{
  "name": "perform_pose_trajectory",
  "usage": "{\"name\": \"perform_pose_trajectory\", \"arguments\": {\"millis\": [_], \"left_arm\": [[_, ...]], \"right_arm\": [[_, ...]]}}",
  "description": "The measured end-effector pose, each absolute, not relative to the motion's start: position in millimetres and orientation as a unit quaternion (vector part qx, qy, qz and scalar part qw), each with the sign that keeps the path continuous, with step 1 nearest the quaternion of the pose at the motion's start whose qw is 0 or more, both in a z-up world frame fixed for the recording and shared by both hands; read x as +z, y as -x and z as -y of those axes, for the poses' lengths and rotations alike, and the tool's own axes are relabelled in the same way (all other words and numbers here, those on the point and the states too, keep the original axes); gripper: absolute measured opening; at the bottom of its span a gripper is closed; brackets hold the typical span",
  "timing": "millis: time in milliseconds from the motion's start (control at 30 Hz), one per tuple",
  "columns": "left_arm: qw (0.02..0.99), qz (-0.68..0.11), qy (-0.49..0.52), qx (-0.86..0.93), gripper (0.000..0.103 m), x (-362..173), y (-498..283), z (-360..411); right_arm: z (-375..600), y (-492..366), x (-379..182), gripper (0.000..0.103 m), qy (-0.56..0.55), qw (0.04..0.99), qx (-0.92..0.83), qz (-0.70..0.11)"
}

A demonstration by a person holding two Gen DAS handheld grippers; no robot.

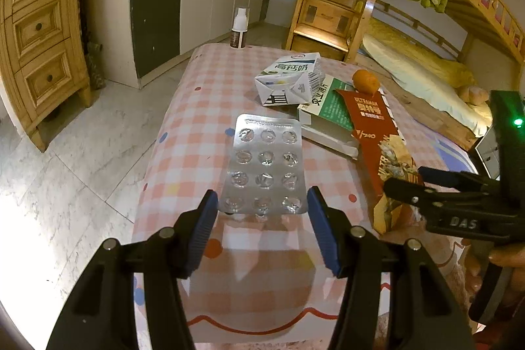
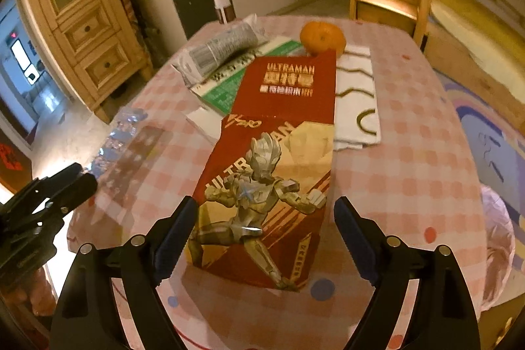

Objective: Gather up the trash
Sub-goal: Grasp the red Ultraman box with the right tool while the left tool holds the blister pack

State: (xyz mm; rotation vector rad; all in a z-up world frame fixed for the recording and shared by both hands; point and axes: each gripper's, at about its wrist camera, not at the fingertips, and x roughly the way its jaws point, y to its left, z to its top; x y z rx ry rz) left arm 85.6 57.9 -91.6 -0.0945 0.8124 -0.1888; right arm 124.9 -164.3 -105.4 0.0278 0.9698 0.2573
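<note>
Left wrist view: left claw [image 1: 262,215] gapes around the blister pack [image 1: 265,168] near the bench [image 1: 197,107] edge; right claw [image 2: 265,235] gapes astride the Ultraman box [image 2: 272,166], its front cut off.

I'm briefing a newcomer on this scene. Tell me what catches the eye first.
The red Ultraman box lies lengthwise mid-table, its near end between the open fingers of the right tool. Left of it, the silver blister pack lies flat, its near edge between the open fingers of the left tool. An orange sits beyond the box.
</note>
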Motion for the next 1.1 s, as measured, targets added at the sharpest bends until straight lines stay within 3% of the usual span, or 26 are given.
{"name": "perform_pose_trajectory", "arguments": {"millis": [100,200,267,367,667,900,1100], "left_arm": [[0.913,-0.395,0.049,-0.09,0.055,-92.2,-85.9,-59.3],[0.912,-0.397,0.051,-0.088,0.055,-93.5,-85.9,-61.0],[0.912,-0.398,0.054,-0.087,0.055,-94.0,-83.7,-62.2],[0.912,-0.396,0.056,-0.089,0.055,-92.0,-80.6,-63.3],[0.913,-0.392,0.054,-0.1,0.055,-85.4,-74.1,-60.0],[0.913,-0.391,0.047,-0.109,0.055,-83.6,-70.5,-50.2],[0.912,-0.394,0.043,-0.107,0.055,-85.2,-71.1,-49.4]], "right_arm": [[162.3,-125.3,-108.9,0.08,-0.015,0.874,0.124,-0.47],[154.7,-121.2,-105.5,0.068,0.007,0.877,0.12,-0.465],[153.4,-118.0,-99.4,0.049,0.008,0.881,0.12,-0.458],[155.1,-111.7,-86.0,0.031,0.005,0.889,0.121,-0.441],[156.8,-90.8,-42.9,0.003,-0.004,0.9,0.164,-0.405],[149.4,-86.4,-44.6,0.003,0.054,0.896,0.158,-0.413],[150.9,-86.3,-58.3,0.015,0.055,0.89,0.156,-0.426]]}}
